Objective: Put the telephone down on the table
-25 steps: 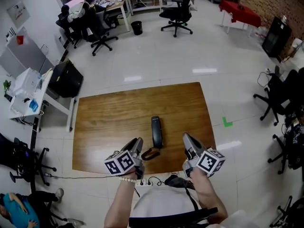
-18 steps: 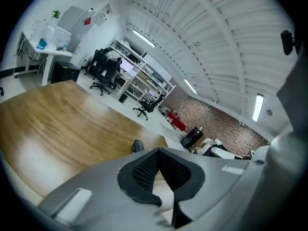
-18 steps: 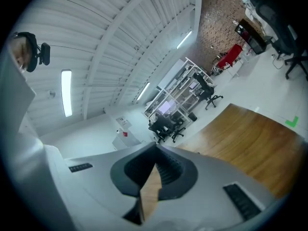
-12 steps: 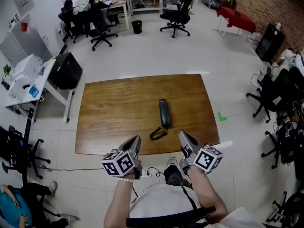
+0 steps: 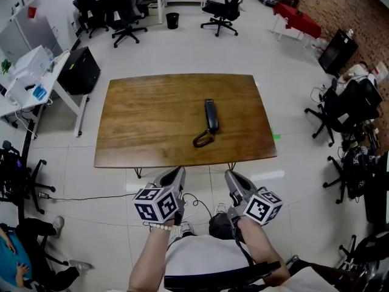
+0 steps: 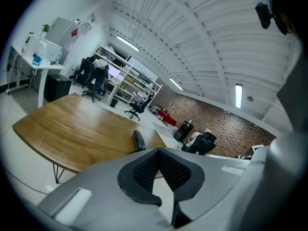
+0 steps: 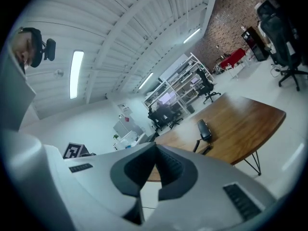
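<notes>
Black, the telephone (image 5: 210,115) is seen lying on the wooden table (image 5: 140,126) in the head view, well apart from the left tool (image 5: 177,174) and the right tool (image 5: 231,176). In the left gripper view, the jaws are clenched on nothing. In the right gripper view, likewise.

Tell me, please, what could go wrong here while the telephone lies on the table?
1. The telephone has its cord looped toward the near edge of the table. A snag on that loop could drag the telephone off.
2. A black cable runs over the floor close to the person. A careless step could catch it.
</notes>
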{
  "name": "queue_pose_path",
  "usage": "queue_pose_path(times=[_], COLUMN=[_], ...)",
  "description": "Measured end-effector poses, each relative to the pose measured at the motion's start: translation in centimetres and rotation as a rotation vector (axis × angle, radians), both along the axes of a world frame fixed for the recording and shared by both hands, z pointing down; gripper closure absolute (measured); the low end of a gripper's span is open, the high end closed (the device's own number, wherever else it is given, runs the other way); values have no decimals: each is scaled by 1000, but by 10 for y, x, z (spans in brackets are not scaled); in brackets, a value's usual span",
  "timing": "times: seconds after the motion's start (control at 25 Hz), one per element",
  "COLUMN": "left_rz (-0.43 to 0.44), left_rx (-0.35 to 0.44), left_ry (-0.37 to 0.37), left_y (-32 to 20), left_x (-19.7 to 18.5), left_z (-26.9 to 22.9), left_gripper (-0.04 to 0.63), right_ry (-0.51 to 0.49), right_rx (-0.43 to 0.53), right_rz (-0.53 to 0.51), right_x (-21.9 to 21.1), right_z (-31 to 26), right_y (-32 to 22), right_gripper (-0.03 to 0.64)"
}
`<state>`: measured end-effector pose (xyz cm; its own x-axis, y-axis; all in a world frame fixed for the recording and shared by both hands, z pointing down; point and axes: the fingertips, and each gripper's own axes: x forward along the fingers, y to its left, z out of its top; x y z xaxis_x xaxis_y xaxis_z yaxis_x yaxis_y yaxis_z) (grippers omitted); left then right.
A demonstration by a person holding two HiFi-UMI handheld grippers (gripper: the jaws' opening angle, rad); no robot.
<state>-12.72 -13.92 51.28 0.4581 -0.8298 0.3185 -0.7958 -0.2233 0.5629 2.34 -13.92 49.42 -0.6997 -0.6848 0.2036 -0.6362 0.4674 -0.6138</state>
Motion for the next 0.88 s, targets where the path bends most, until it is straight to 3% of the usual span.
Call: queue_pose_path(times=[0.36, 0.64, 0.88], left_rz=[23, 30, 20], left_rx=[17, 19, -10], left_ry=[-3, -36, -69], left_y=[39, 55, 69], left_x=[55, 117, 134], left_z=[-8, -18, -15], left_gripper=[595, 595, 595], right_ry=[-10, 11, -22], right_rx=[44, 55, 52], right_rz=[-31, -7, -10], right_x=[36, 103, 116], right_z=[-15, -13, -11], right_y=[42, 66, 74], right_gripper=[614, 614, 614])
